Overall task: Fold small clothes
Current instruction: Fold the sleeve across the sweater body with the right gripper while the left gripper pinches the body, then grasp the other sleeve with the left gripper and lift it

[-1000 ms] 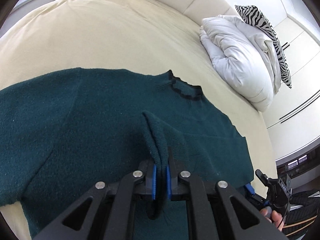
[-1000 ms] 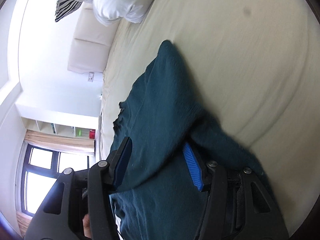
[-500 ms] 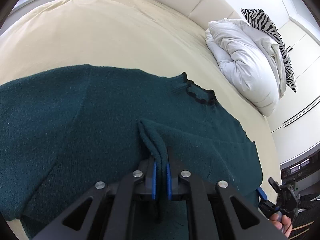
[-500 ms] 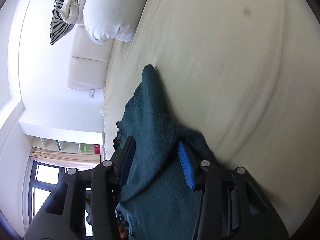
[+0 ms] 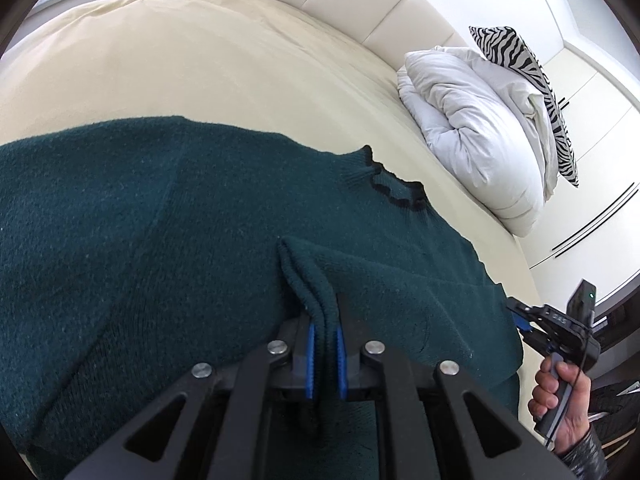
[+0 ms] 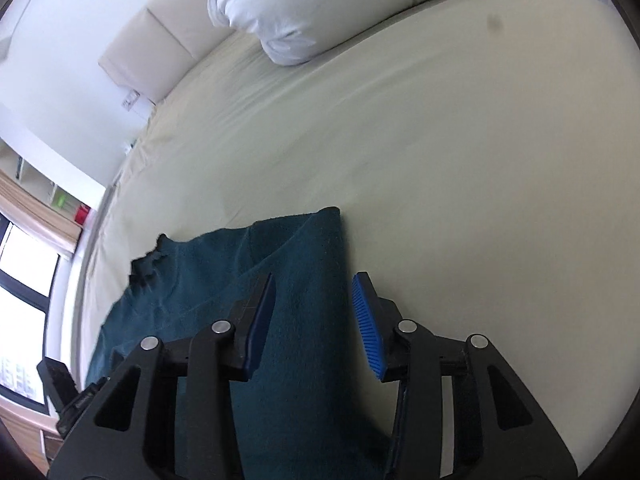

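Note:
A dark green knit sweater (image 5: pixel 168 216) with a black-trimmed collar (image 5: pixel 394 190) lies spread on the cream bed. My left gripper (image 5: pixel 324 344) is shut on a folded ridge of the sweater's fabric, over the garment's middle. My right gripper (image 6: pixel 316 320) is open, its blue pads either side of the folded sleeve part of the sweater (image 6: pixel 296 280), just above it and holding nothing. The right gripper also shows in the left wrist view (image 5: pixel 548 324), at the sweater's right edge, held by a hand.
The cream bed sheet (image 5: pixel 208 60) stretches beyond the sweater. A white duvet bundle (image 5: pixel 472 120) and a zebra-print pillow (image 5: pixel 532 80) lie at the head by the padded headboard (image 5: pixel 352 4). Wardrobe doors stand at the right; a window (image 6: pixel 24 288) at the left.
My right gripper has let go of the sleeve, swung round and pulled back, leaving it laid flat. My left gripper keeps its hold and has moved forward over the sweater.

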`<state>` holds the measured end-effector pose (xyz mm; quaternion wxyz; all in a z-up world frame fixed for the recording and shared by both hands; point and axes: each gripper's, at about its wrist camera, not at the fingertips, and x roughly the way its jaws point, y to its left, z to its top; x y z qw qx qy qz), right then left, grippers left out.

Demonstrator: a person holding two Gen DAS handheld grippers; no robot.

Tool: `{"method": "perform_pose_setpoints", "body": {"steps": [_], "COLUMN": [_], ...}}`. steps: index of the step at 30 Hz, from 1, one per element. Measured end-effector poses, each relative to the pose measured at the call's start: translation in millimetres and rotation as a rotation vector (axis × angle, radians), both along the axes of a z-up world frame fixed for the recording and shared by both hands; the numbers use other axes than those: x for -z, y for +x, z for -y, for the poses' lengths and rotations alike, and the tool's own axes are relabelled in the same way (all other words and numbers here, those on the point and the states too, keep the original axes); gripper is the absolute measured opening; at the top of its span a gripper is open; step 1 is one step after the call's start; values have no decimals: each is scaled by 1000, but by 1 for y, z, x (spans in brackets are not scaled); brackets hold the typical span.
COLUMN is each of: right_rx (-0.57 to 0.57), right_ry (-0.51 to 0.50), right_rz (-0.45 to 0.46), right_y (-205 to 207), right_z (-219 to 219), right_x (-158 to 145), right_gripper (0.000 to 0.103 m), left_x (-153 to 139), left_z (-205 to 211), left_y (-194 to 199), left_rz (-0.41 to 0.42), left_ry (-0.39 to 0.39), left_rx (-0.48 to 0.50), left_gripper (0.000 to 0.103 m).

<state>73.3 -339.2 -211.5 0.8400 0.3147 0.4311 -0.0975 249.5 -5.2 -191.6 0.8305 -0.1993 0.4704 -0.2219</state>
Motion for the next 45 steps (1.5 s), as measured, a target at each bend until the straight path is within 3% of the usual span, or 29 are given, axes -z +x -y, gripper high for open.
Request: {"method": "perform_pose_setpoints", "body": {"steps": [4,14,18,22,24,26,27,29,31,34,37,38,39,40,42,45], "right_rx": [-44,4,23,-2,-75,-127,-127,-101,-35,-10,-19,-34,-53,-73,-88,-138], "right_ry": [-128,-163,-182,-226,-272,-301,-320,-286,-253,-298,-335,-338,-337,-333,-331,-314], "right_rz": [-77,-36,-25,74,8,-107,-60,-44,-5,117,220,242,260,284,345,391], "right_y": [18,9,1,-26,-24,-18,-22,-25,-37,-63,-87,-92,-94,-99,-114,-125], "right_z": [-11,-1,-8,-41,-59,-68,-68,-65,-62,-73,-99,-111,-122,-136,-167,-204], "right_x": [9,26,5,-26,-16,14,17,9,-9,-51,-87,-96,-103,-110,-122,-135], "right_gripper": [8,5,10,10,10,10,10,10,12,13,13,16,31,61,98,99], "left_x": [0,5,6,3,1,-2,-6,-22,-42,-67,-73,-71,-68,-65,-57,-42], "left_z": [-1,-7,-9,-7,-6,-7,-10,-20,-34,-80,-146,-166,-195,-216,-262,-313], "left_y": [-2,-3,-1,-3,-4,-3,-4,-11,-25,-56,-91,-101,-115,-126,-149,-174], "left_rz": [10,15,9,20,17,-3,-19,-1,42,77,72,64,46,39,21,-17], "left_ry": [-8,-42,-63,-50,-53,-62,-63,-59,-49,-119,-197,-222,-249,-268,-305,-369], "left_rx": [-1,-13,-9,-9,-7,-8,-11,-28,-49,-88,-195,-236,-300,-344,-444,-553], "left_gripper": [11,12,12,13,13,18,22,55,71,74,74,74,74,74,74,74]}}
